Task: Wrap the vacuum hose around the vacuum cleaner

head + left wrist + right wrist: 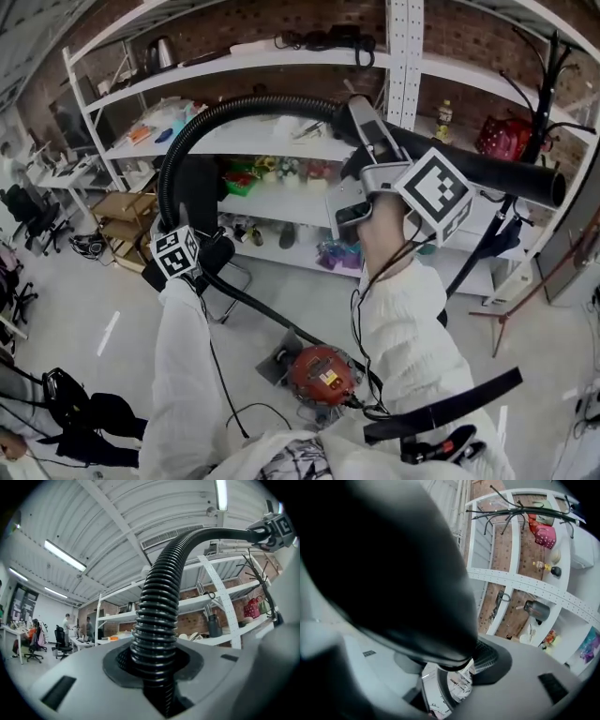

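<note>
The red vacuum cleaner [319, 373] sits on the floor below me. Its black ribbed hose [225, 111] climbs from the floor, passes through my left gripper [174, 225], and arcs over to my right gripper [370, 141]. In the left gripper view the hose [157, 616] stands upright between the jaws of the left gripper [157, 667], which are shut on it. My right gripper [454, 667] is shut on the thick black wand [393, 564], which fills most of that view. The wand [506, 176] sticks out to the right, in front of the shelves.
White shelving [281, 202] loaded with small items runs across the back. A black coat stand [548, 84] with a red bag [504, 136] stands at the right. A black chair [217, 267] is near the left gripper. Cables and a black strap [441, 405] lie by the vacuum. People sit at desks [33, 639] far off.
</note>
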`<act>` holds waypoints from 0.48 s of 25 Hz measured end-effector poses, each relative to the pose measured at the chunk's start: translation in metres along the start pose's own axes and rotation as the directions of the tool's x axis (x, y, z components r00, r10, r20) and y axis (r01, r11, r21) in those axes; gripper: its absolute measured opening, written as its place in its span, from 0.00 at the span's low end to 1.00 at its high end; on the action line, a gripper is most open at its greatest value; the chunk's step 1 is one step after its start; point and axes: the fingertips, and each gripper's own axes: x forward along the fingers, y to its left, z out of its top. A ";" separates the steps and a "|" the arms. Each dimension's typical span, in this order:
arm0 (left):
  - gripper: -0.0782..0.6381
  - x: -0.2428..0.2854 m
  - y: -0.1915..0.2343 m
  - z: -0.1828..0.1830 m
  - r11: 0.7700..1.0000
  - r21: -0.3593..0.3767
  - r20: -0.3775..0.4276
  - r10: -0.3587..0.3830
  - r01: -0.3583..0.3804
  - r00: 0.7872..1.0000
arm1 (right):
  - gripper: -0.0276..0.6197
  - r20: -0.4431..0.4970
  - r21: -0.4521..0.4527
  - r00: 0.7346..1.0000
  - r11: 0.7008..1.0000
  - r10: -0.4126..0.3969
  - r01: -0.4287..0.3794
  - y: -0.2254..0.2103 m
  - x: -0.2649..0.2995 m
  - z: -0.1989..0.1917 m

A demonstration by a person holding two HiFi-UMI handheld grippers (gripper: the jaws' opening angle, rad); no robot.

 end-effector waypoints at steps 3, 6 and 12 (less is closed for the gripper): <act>0.27 -0.023 0.055 -0.014 0.998 0.011 -0.033 0.068 -0.068 0.997 | 0.42 -0.073 0.052 0.997 0.999 0.001 0.003 0.000 0.011 -0.043; 0.27 -0.057 0.107 -0.037 0.991 0.006 -0.081 0.135 -0.135 0.988 | 0.42 -0.159 0.115 0.987 0.993 0.017 0.001 0.006 0.024 -0.092; 0.27 -0.153 0.214 -0.119 0.958 -0.013 -0.174 0.280 -0.286 0.944 | 0.42 -0.335 0.270 0.935 0.963 0.120 -0.027 0.010 0.019 -0.230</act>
